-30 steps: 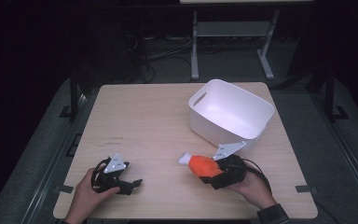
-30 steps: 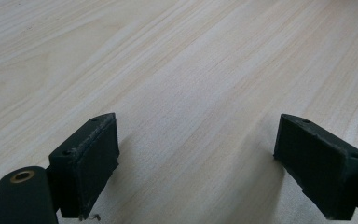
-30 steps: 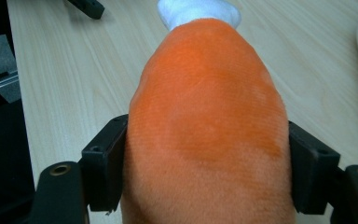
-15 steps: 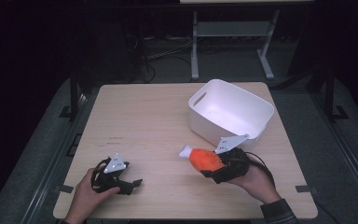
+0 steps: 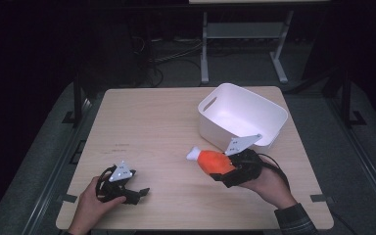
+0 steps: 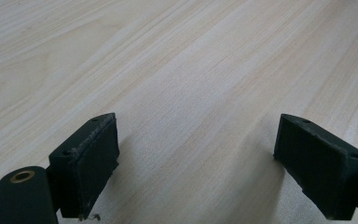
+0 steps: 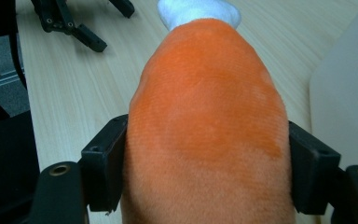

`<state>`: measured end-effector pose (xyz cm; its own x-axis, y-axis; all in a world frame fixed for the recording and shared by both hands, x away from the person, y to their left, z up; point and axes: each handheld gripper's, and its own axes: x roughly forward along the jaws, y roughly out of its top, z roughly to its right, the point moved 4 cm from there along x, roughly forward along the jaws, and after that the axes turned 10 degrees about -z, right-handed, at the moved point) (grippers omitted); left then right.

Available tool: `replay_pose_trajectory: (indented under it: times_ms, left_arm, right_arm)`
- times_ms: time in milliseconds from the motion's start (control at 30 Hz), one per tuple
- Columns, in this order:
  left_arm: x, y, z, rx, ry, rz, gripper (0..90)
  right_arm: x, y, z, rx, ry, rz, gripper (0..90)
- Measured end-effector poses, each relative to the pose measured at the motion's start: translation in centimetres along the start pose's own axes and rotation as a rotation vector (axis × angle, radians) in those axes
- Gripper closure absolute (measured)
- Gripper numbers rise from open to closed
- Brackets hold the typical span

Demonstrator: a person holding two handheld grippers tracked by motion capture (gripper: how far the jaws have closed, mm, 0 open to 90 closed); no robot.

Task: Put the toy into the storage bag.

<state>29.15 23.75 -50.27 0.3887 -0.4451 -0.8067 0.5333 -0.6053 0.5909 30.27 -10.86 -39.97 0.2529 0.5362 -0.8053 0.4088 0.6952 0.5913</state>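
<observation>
Orange plush toy [image 5: 214, 162] with white tip, clamped, tilted tip-left, near right, just beside white bin [image 5: 245, 117].

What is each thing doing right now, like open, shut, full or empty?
Orange plush toy: squeezed between the right gripper's jaws, above the table.
Right gripper: shut on the toy.
Left gripper: jaws open, nothing between them.
White bin: upright, empty.

Right tongs [image 5: 214, 165] with orange plush toy [image 5: 210, 159] now higher off the table [image 5: 152, 122].

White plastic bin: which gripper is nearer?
Right. The right gripper, clamped on the orange plush toy, sits just in front of the white plastic bin; the left gripper rests far across the table.
</observation>
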Motion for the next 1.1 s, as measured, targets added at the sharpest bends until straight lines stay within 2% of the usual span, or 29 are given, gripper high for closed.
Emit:
replay_pose_trajectory:
  times_ms: [600,1100]
  left_arm:
    - [0.0,0.0,0.0,0.001,0.0,-0.003,12.9]
    - [0.0,0.0,0.0,0.003,0.001,-0.003,12.9]
  right_arm:
    - [-2.5,1.5,1.5,0.006,-0.021,0.027,26.1]
    - [-4.2,3.0,3.4,0.019,-0.029,0.057,26.1]
